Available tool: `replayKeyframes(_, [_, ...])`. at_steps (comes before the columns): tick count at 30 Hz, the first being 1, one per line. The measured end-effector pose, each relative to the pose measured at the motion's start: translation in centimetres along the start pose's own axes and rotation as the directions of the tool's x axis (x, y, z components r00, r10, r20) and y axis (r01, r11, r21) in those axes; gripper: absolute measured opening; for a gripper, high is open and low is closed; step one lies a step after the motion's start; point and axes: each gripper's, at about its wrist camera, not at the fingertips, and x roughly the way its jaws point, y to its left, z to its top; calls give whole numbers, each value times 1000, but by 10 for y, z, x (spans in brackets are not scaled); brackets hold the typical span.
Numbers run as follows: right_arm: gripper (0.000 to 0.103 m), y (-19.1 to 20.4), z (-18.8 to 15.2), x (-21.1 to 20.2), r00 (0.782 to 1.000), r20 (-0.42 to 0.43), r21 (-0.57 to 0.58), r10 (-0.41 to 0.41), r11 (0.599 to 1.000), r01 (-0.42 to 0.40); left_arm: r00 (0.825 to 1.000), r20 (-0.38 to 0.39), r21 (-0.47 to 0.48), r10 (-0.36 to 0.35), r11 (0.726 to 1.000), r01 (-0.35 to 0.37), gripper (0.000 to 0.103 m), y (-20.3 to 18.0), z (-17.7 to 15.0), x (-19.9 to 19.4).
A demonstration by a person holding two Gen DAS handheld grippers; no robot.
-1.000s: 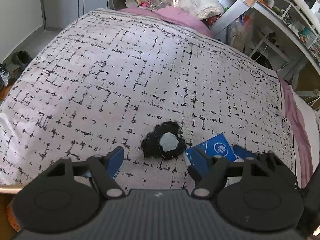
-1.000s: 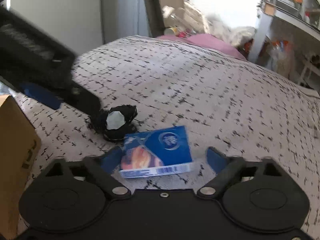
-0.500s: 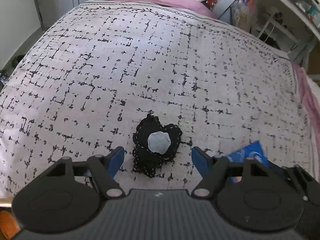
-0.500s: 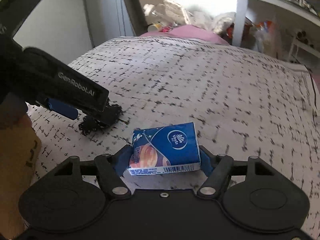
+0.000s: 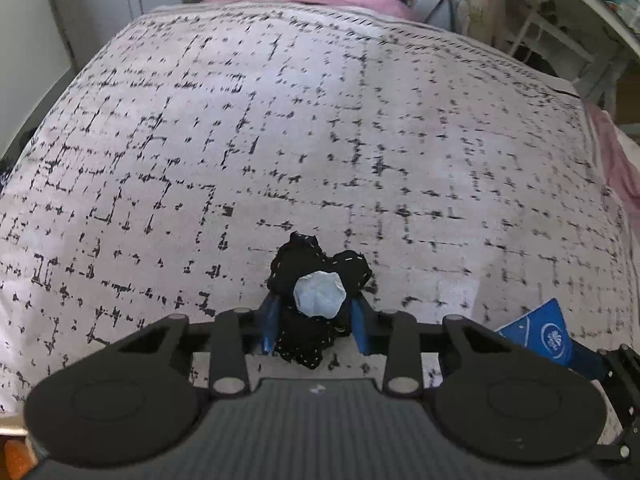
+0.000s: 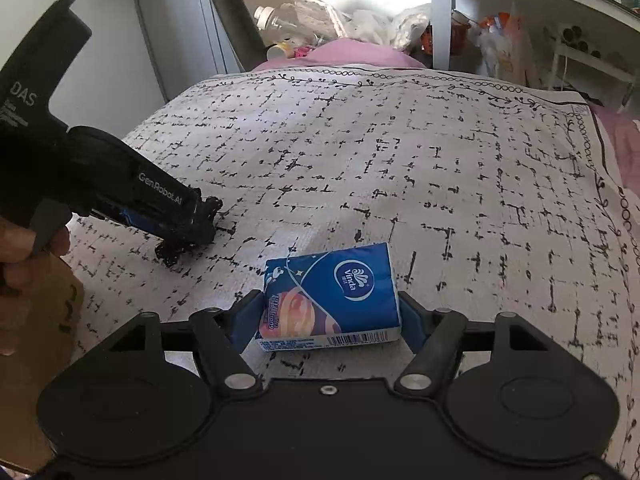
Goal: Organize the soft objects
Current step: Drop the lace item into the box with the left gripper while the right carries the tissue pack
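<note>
On a bed [image 5: 320, 128] spread with a black-flecked quilt, the left claw [image 5: 314, 328], jaws just closing, pinches a black fabric bundle [image 5: 316, 300] while the right claw [image 6: 328, 316] clamps a blue tissue pack [image 6: 332, 292]. Both soft items are gripped near the front edge; neither appears put away yet.

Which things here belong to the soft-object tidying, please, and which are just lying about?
In the job: black fabric piece, clamped in the left gripper; blue tissue pack, between the right gripper pads.

Lying about: plastic bottle, cardboard box.
</note>
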Motion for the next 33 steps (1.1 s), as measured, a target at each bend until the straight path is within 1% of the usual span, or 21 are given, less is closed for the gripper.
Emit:
replayKeyframes(4, [68,4,-2,-14,1000,9,4,-2,1000,2,999,25,2,-27,1000,27,35,1,-8,-21])
replayKeyframes(8, [68,8,2,-30,1000,22,15,1,1000,-1,998,37,-19,-52,998,53,35,8,-16,-43])
replayKeyframes(13, [68,16,6,-51,999,53,9,3,1000,-4,995,72,-30,-74,997,76,35,18,-28,-75])
replayKeyframes(17, [68,23,9,-67,997,79,-3,0,1000,0,992,102,-42,-79,996,84,35,27,-36,-99])
replayKeyframes(22, [68,33,10,-87,995,103,-15,6,1000,-4,988,123,-27,-90,995,94,36,29,-48,-122])
replayKeyframes(33, [68,61,15,-117,992,121,-76,-21,997,31,979,183,-43,-91,994,100,36,46,-70,-165])
